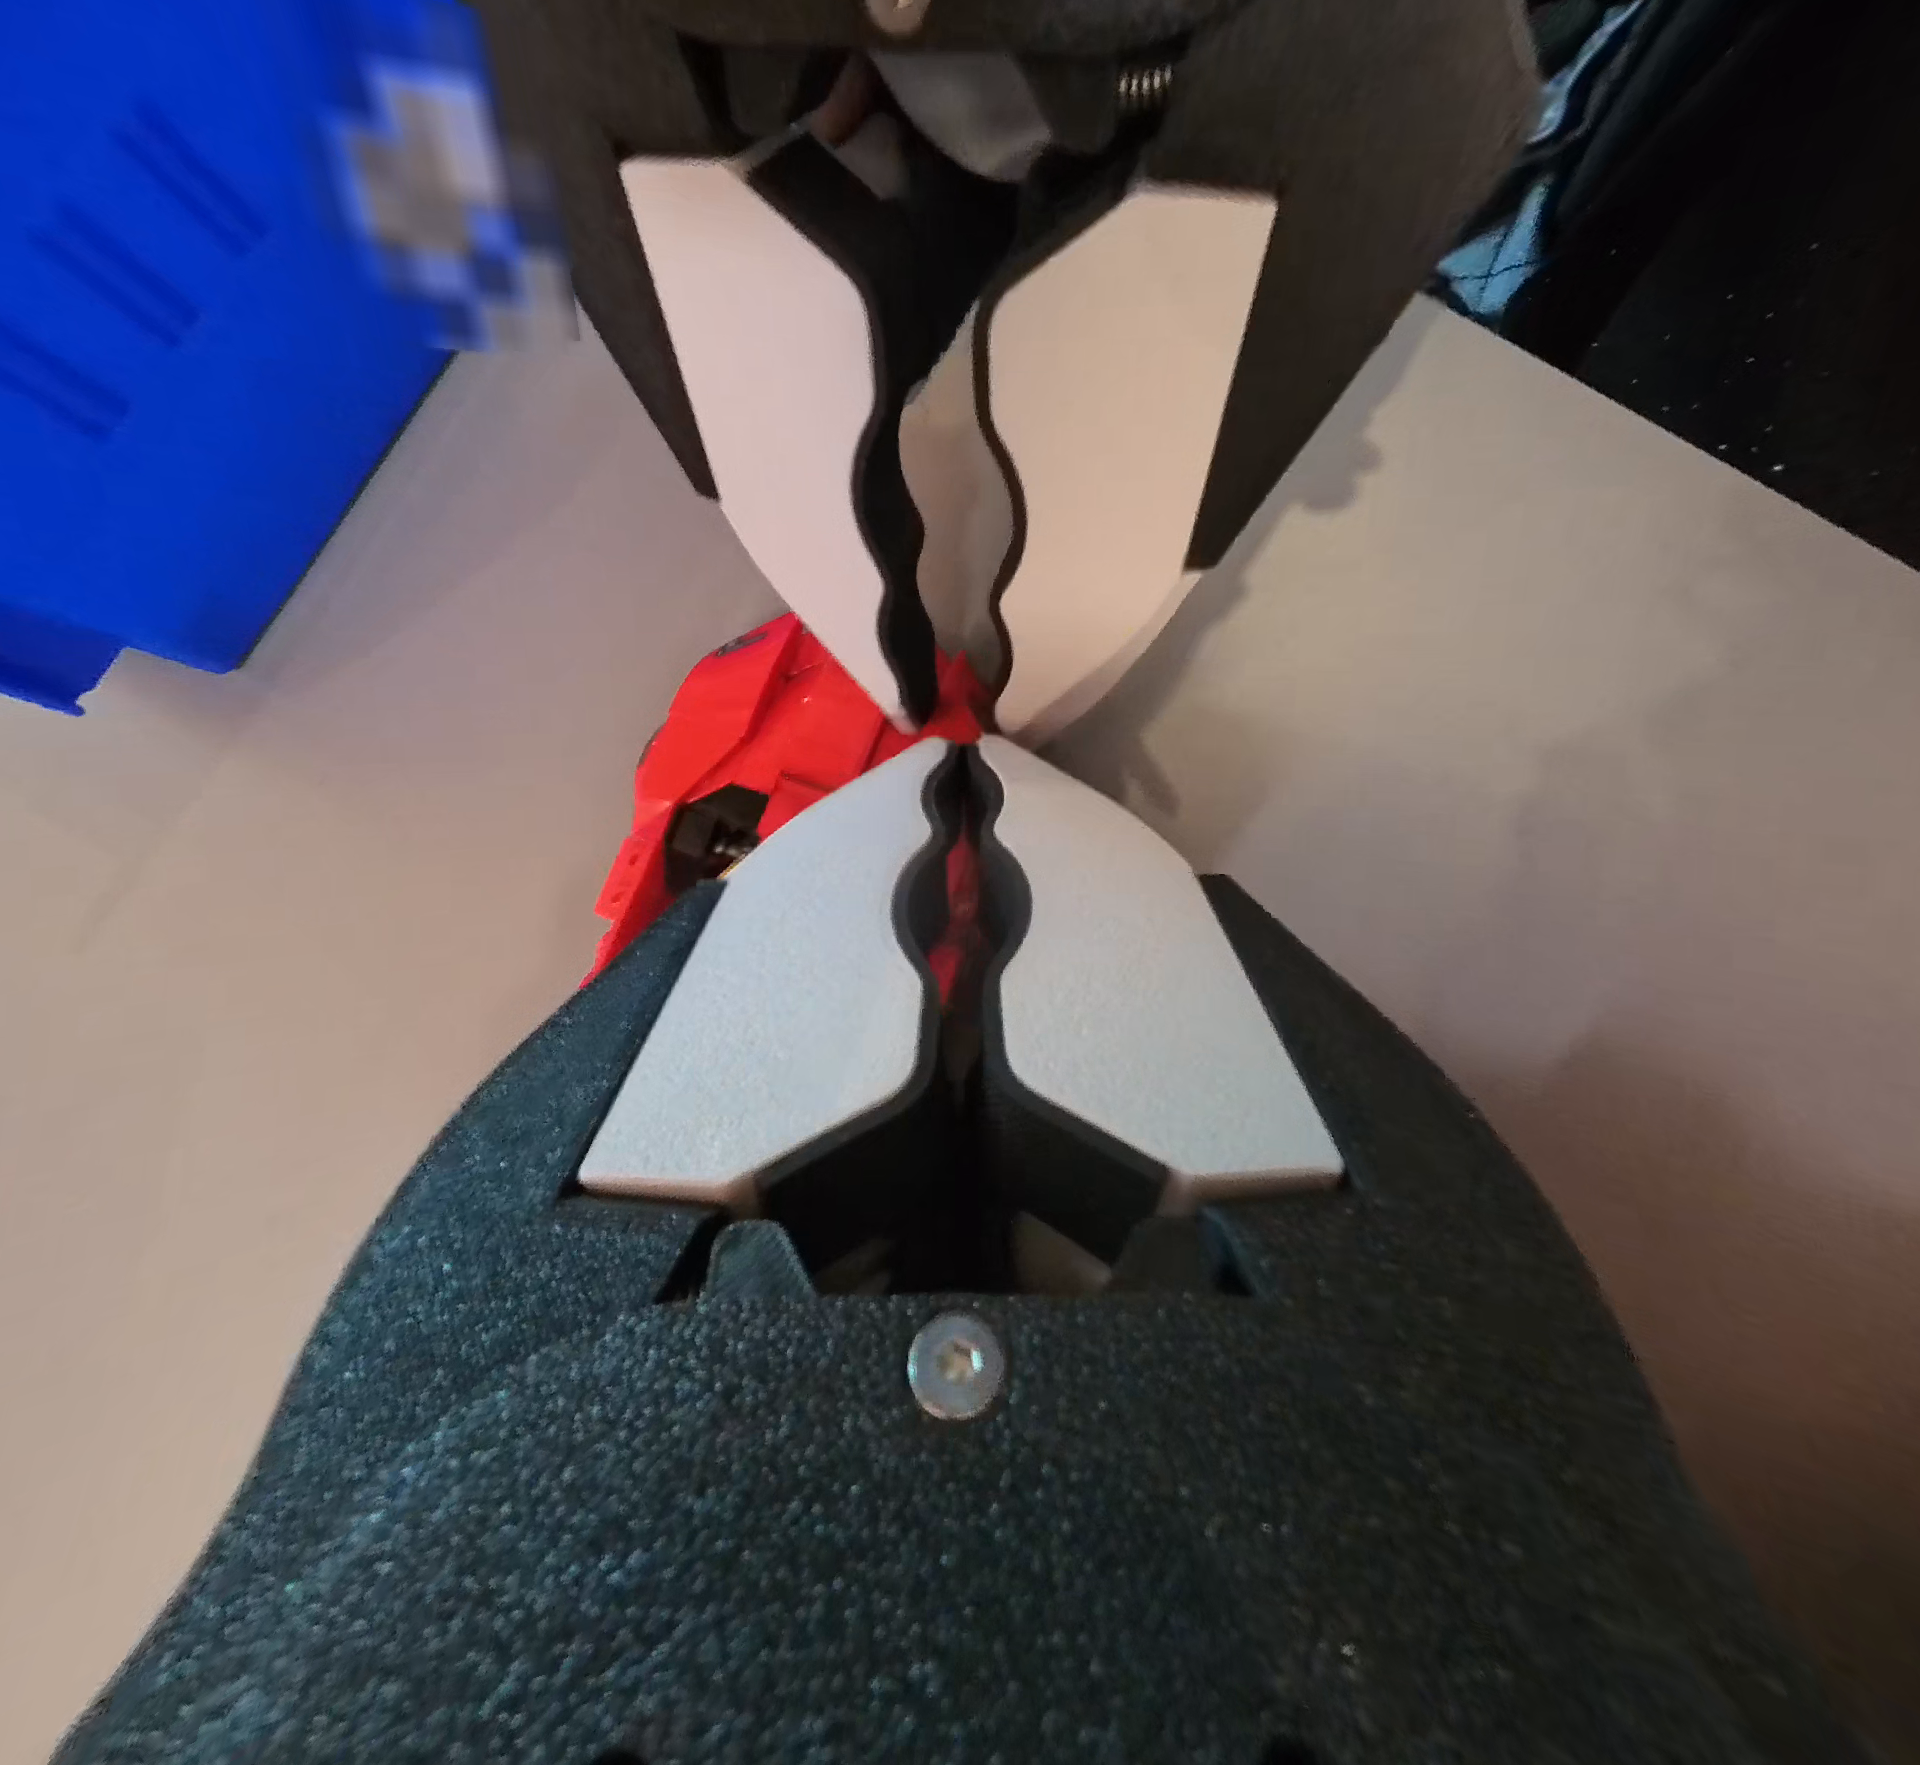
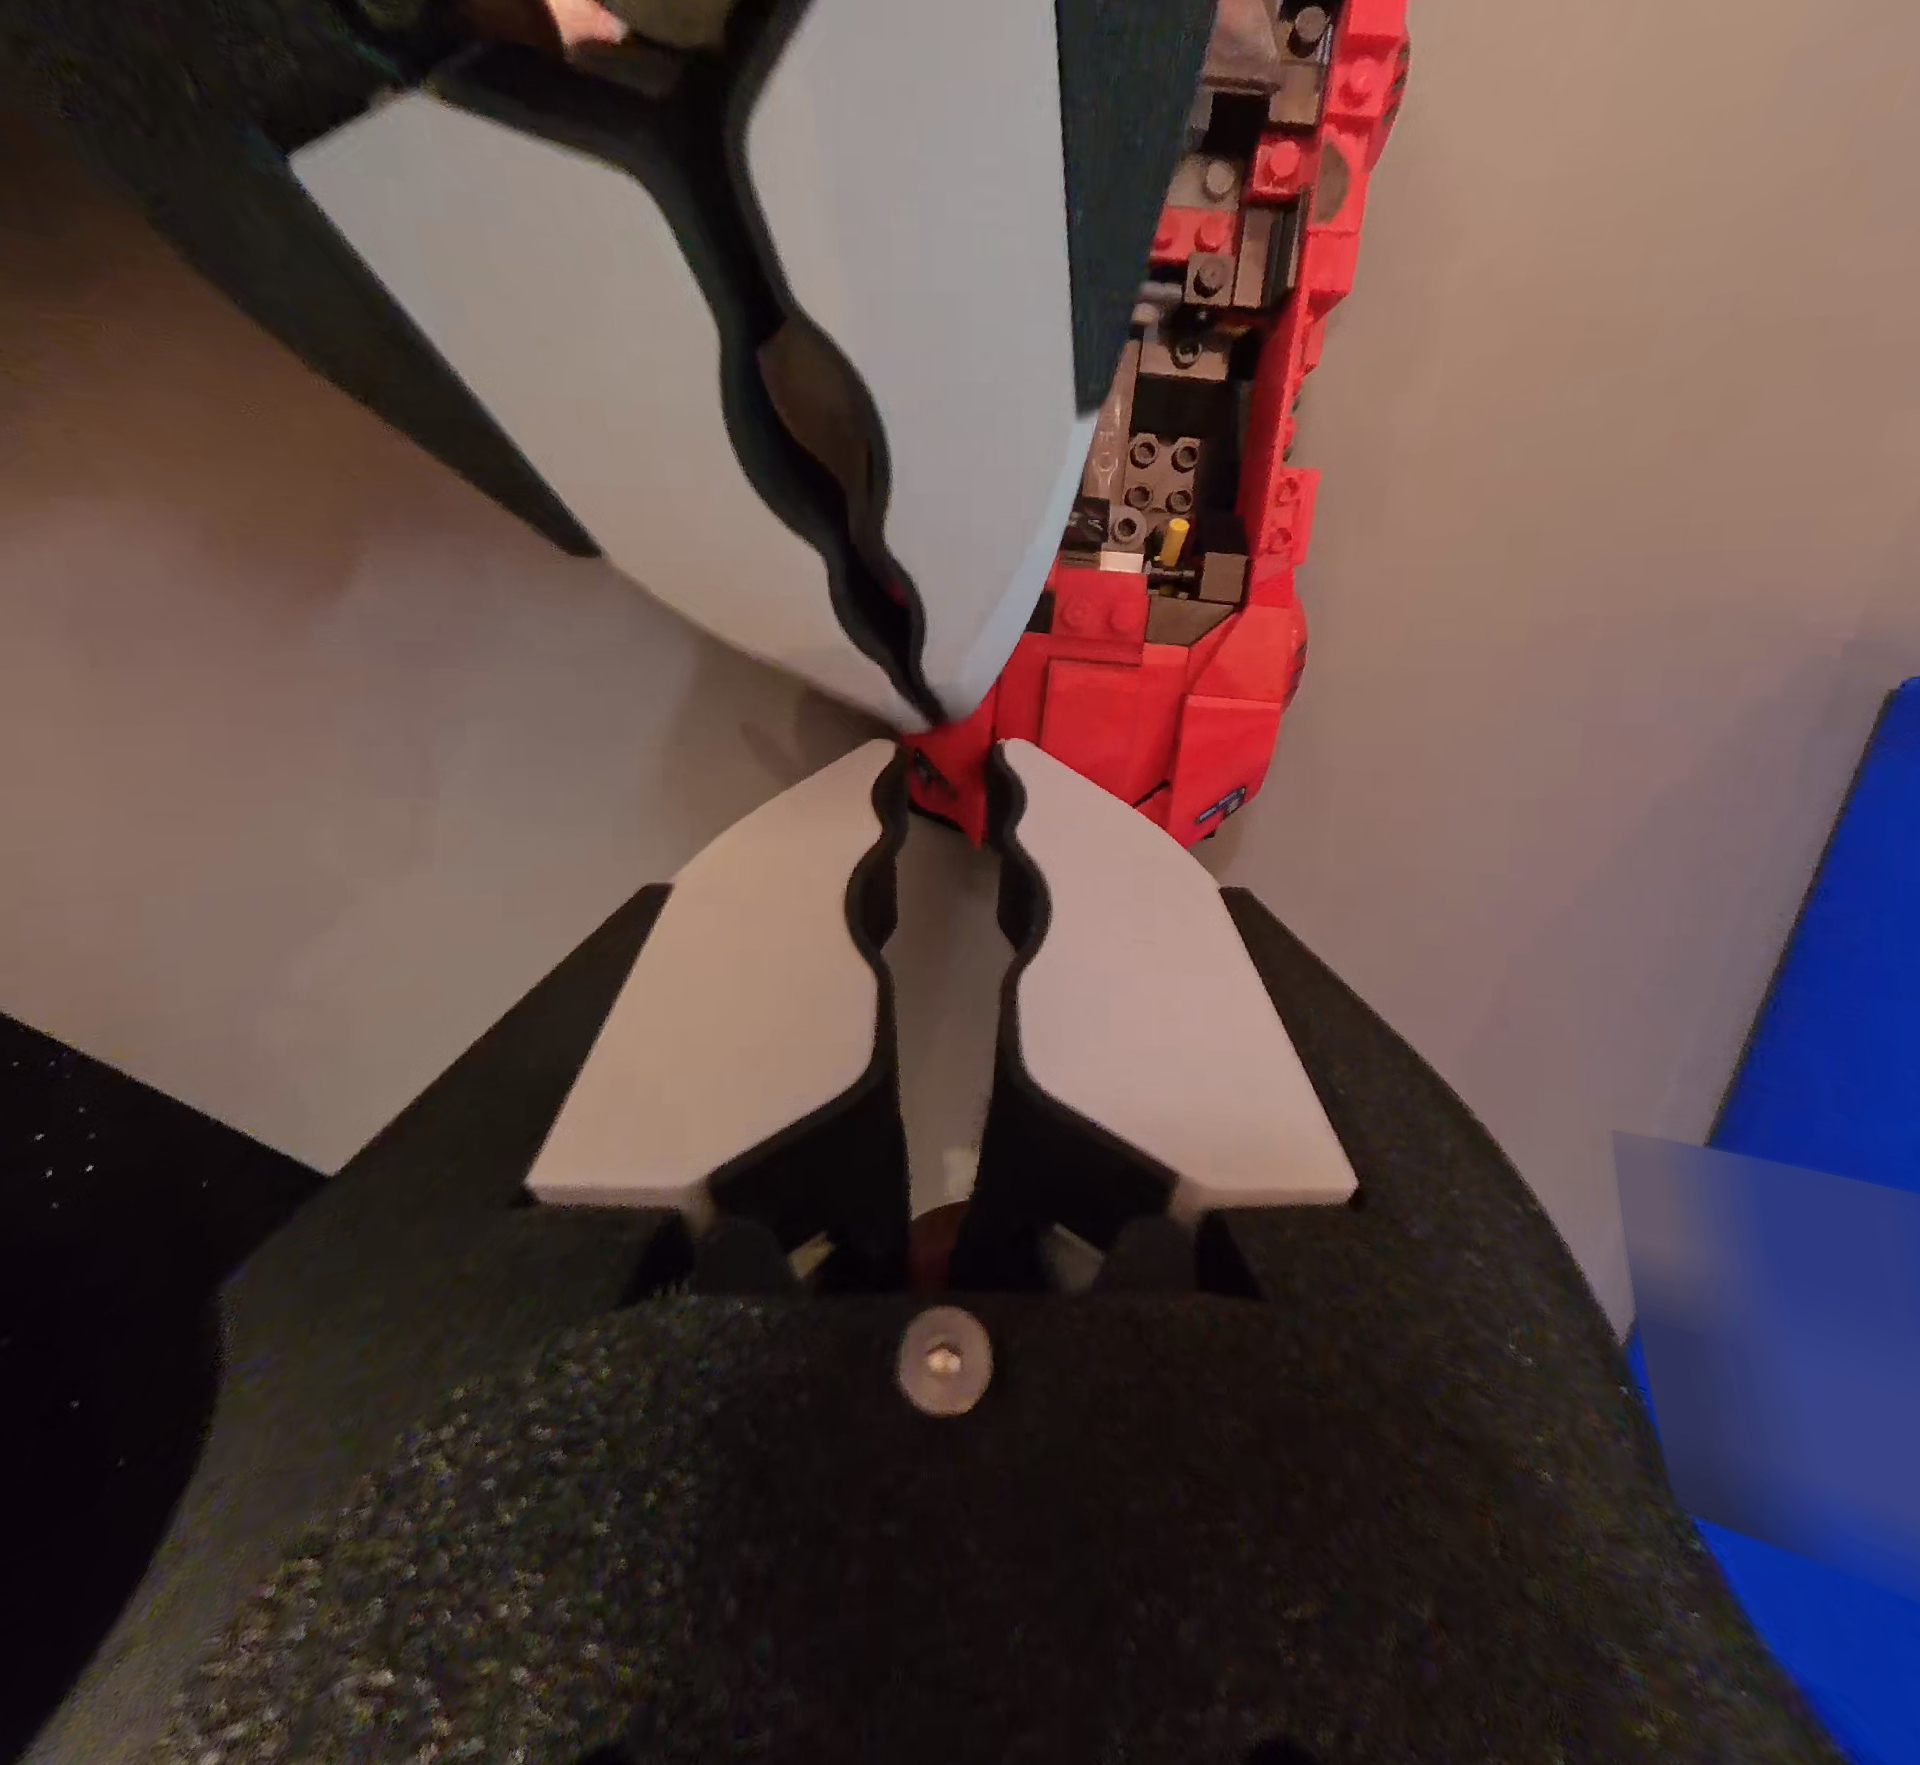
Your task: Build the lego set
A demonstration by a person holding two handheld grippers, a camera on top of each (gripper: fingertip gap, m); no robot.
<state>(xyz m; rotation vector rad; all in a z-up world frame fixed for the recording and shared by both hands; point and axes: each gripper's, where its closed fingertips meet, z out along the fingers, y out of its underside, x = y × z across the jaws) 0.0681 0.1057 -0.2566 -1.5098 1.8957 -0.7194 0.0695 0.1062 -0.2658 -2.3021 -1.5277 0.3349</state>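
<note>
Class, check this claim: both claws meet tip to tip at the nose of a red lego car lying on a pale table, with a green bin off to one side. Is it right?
One detail is wrong: the bin is blue, not green, as the left wrist view shows. The rest stands: the left claw and right claw meet at the nose of the red lego car on the pale table.

The lego car (image 2: 1143,697) lies on the table (image 2: 312,728), stretching away in the right wrist view. The left gripper (image 1: 961,754) and right gripper (image 2: 945,759) meet tip to tip at its near end, each pinching it from opposite sides. A bin (image 1: 177,281) stands on the table to the left in the left wrist view.
</note>
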